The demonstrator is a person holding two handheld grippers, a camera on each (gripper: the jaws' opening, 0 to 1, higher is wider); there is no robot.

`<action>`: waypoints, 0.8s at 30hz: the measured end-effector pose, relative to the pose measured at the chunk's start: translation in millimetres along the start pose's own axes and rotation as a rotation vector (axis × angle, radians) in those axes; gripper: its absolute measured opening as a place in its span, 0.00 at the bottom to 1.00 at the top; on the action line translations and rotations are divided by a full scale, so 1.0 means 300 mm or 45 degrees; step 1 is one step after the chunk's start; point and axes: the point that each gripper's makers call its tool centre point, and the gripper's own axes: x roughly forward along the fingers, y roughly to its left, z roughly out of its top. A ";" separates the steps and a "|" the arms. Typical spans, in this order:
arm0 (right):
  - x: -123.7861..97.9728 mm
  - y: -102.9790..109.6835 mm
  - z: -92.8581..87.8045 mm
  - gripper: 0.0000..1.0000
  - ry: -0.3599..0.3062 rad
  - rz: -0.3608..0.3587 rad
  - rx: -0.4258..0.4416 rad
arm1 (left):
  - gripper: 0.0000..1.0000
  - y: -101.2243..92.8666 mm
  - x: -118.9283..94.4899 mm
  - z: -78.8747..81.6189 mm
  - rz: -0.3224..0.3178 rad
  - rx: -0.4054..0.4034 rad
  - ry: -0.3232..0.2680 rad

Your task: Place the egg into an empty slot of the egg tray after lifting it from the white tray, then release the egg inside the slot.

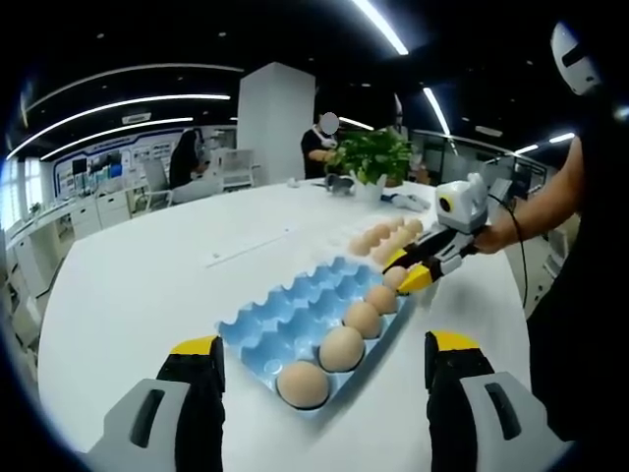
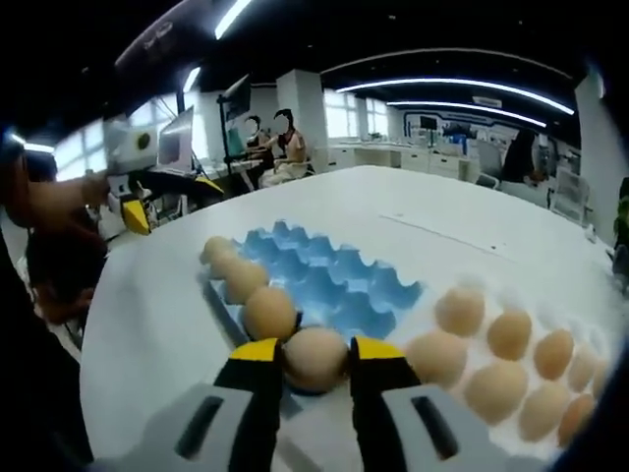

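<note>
Now blue egg tray (image 1: 295,320) holds five eggs (image 1: 341,348).

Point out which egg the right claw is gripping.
The egg at the end of the row in the blue egg tray, pinched in the right claw; every other egg sits free.

Eggs (image 1: 341,348) fill the egg tray's (image 1: 285,310) row beside the white tray (image 2: 590,433).

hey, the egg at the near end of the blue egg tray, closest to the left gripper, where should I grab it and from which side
Grip that egg across its widest middle, coming down from above. It sits low in a cup of the blue egg tray, with another egg close beside it along the row, so the exposed upper half looks like the easiest part to reach. Close gently on the curved shell.
</note>
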 end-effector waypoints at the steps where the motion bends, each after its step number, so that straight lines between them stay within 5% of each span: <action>1: 0.004 0.003 0.002 0.27 0.002 0.000 -0.040 | 0.84 0.000 0.000 0.000 0.000 0.000 -0.001; 14: -0.035 -0.005 0.021 0.29 -0.062 -0.027 -0.008 | 0.83 0.002 0.012 0.014 -0.011 0.002 -0.015; 20: -0.113 -0.151 0.090 0.28 -0.186 -0.248 0.079 | 0.82 0.000 0.013 0.013 -0.016 0.007 -0.012; 24: -0.143 -0.251 0.054 0.28 -0.148 -0.370 0.166 | 0.83 0.001 0.013 0.013 -0.014 0.006 -0.013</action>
